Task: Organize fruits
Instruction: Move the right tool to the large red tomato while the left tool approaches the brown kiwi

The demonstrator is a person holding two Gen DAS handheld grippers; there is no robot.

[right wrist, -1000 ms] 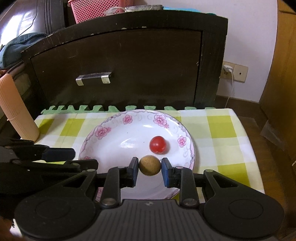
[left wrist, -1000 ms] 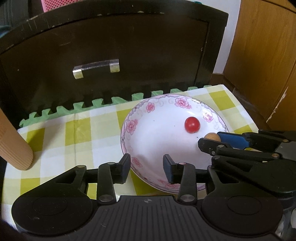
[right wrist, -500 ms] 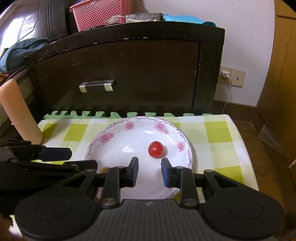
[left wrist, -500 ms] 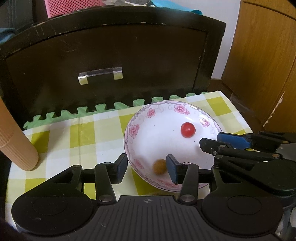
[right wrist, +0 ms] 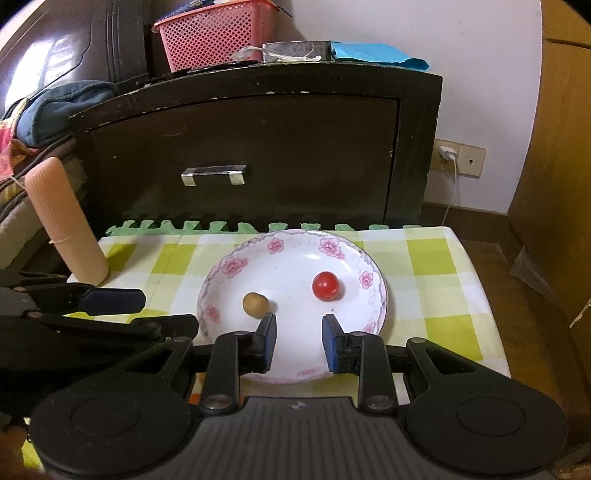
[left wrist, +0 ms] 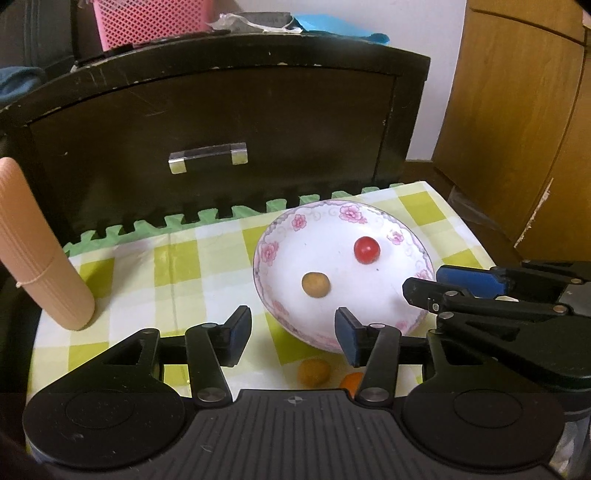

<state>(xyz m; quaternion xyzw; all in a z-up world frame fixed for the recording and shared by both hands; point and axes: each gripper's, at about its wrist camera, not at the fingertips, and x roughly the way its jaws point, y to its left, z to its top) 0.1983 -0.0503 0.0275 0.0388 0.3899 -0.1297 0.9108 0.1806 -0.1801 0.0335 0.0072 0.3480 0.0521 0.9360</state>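
A white plate (right wrist: 373, 314) with pink flowers on its rim sits on a yellow-and-white checked cloth (right wrist: 428, 280), in front of a dark cabinet (right wrist: 258, 147). Two fruits lie in the plate, apart from each other — a small brown round fruit (right wrist: 255, 304) toward the left and a red cherry tomato (right wrist: 325, 287) farther right.

The right gripper (right wrist: 298, 343) hangs over the near edge of the plate, its blue-padded jaws spread wide with nothing between them; the brown fruit lies just beyond its left fingertip. The left gripper (left wrist: 293, 334) is also spread wide and empty, at the plate's near left rim. In the left wrist view two more fruits rest on the cloth nearer than the plate — an orange-brown round one (left wrist: 314, 372) and an orange one (left wrist: 352, 382) partly hidden behind the gripper's right finger.

A ribbed peach-coloured cylinder (right wrist: 64, 221) stands tilted at the cloth's far left corner. A pink basket (right wrist: 218, 33) sits on top of the cabinet.
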